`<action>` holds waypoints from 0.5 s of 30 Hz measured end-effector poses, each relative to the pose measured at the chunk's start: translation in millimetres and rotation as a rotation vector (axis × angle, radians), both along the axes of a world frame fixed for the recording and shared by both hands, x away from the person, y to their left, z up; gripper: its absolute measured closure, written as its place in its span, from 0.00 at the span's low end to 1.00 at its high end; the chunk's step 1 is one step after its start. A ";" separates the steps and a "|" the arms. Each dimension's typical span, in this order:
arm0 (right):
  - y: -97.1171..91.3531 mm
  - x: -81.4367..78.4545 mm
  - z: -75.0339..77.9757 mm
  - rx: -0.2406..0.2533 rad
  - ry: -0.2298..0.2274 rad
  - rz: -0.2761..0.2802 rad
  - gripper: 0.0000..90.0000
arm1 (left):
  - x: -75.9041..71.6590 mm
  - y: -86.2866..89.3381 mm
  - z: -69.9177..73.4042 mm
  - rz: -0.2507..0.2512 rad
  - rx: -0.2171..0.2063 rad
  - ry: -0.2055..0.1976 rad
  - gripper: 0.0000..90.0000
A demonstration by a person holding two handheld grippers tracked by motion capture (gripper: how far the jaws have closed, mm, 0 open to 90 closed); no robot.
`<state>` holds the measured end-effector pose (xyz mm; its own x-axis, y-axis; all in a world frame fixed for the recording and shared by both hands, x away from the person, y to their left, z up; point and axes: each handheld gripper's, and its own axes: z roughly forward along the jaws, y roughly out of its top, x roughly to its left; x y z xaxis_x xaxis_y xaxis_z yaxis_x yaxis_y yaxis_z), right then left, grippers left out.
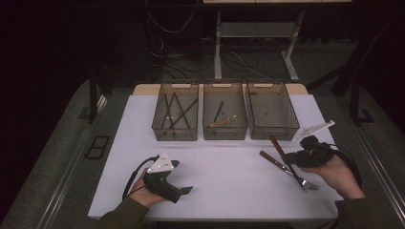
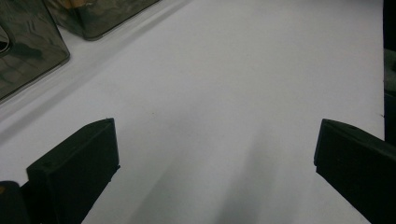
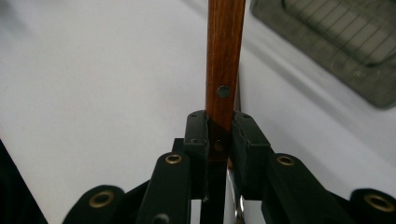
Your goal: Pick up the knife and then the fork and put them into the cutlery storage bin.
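My right gripper (image 1: pixel 289 157) is shut on the wooden handle of a utensil (image 1: pixel 276 143) at the right of the white table (image 1: pixel 224 162). In the right gripper view the riveted brown handle (image 3: pixel 225 56) stands straight up out of the closed jaws of the right gripper (image 3: pixel 219 123), a little above the table. A fork (image 1: pixel 291 172) with a wooden handle lies on the table just under that hand, its tines pointing to the near right. My left gripper (image 1: pixel 184 176) rests at the near left with its jaws wide apart; between the left gripper's jaws (image 2: pixel 215 149) there is only bare table.
Three clear bins stand in a row at the back of the table: the left bin (image 1: pixel 157 125) holds several dark utensils, the middle bin (image 1: pixel 224 135) a couple of them, the right bin (image 1: pixel 292 125) looks almost bare. Beyond the table are desk legs and cables on the floor.
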<state>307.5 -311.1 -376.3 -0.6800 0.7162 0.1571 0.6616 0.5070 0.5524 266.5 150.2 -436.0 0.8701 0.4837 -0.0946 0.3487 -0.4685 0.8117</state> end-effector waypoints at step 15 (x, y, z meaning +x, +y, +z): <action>-6.9 3.9 17.3 0.069 -0.056 -0.046 0.86 | 0.7 1.4 0.5 -0.001 -0.019 0.003 0.00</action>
